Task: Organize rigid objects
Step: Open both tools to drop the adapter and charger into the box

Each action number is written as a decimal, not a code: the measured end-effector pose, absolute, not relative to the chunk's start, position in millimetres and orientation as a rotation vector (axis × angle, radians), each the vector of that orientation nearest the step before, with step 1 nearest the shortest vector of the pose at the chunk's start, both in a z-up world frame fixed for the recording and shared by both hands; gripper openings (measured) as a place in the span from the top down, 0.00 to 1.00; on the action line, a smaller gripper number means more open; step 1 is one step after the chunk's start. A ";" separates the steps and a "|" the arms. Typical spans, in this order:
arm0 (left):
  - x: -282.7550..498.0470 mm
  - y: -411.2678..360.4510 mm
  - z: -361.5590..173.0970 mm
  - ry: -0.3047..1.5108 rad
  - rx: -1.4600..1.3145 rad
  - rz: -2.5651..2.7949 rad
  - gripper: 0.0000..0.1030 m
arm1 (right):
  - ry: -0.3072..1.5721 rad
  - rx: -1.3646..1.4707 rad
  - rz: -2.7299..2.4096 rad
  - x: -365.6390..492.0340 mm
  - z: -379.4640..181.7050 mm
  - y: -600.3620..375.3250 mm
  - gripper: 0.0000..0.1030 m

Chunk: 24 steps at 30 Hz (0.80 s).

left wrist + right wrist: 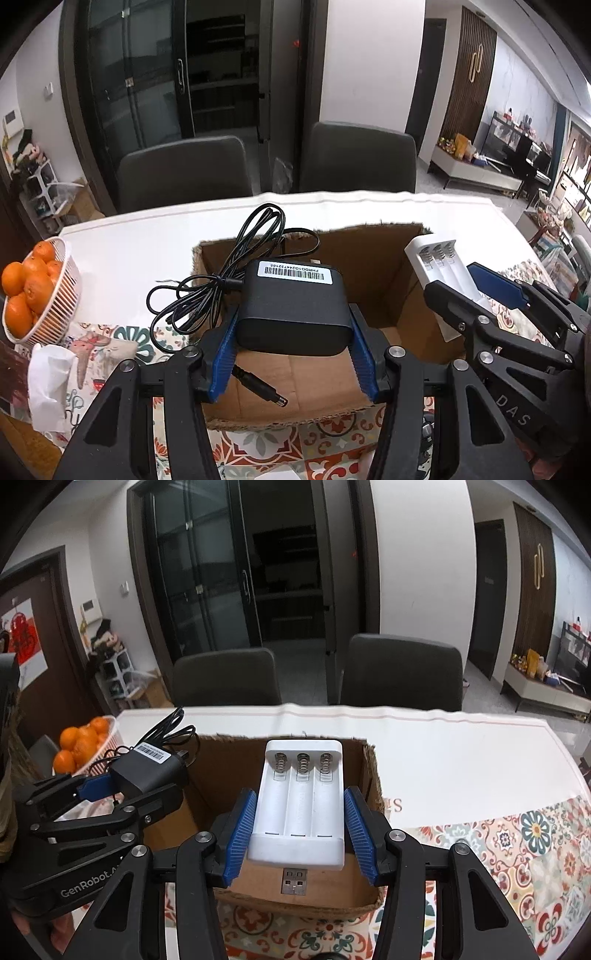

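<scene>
A black power adapter [293,306] clamped in the left gripper [293,350] and a white battery charger [301,805] clamped in the right gripper [301,830] are held over the open cardboard box [369,258], so lowering and release appear called for next.

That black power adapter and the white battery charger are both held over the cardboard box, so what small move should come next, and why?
Probably lower both a little further into the cardboard box before letting go. The left tool clamps the power adapter and the right tool the battery charger; both sit above the box's open top, which looks empty below them.
</scene>
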<state>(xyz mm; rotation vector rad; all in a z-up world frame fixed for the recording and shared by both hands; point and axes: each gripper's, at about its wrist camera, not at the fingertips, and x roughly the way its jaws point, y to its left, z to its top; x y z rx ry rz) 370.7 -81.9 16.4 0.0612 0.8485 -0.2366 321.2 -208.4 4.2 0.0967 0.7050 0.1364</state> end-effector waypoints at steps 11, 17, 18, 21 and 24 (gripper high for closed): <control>373.3 -86.8 2.8 0.871 0.087 -0.234 0.46 | 0.761 0.076 0.149 329.5 -15.6 -212.1 0.51; 363.0 -86.6 11.1 0.830 0.105 -0.213 0.46 | 0.750 0.079 0.145 326.3 -12.9 -211.1 0.50; 360.6 -86.1 12.6 0.822 0.110 -0.210 0.46 | 0.747 0.079 0.145 325.2 -12.1 -210.9 0.50; 350.0 -82.8 17.8 0.799 0.112 -0.210 0.43 | 0.731 0.080 0.143 317.4 -7.9 -211.2 0.50; 338.1 -77.8 24.9 0.773 0.106 -0.201 0.41 | 0.714 0.089 0.137 308.1 -3.1 -211.8 0.50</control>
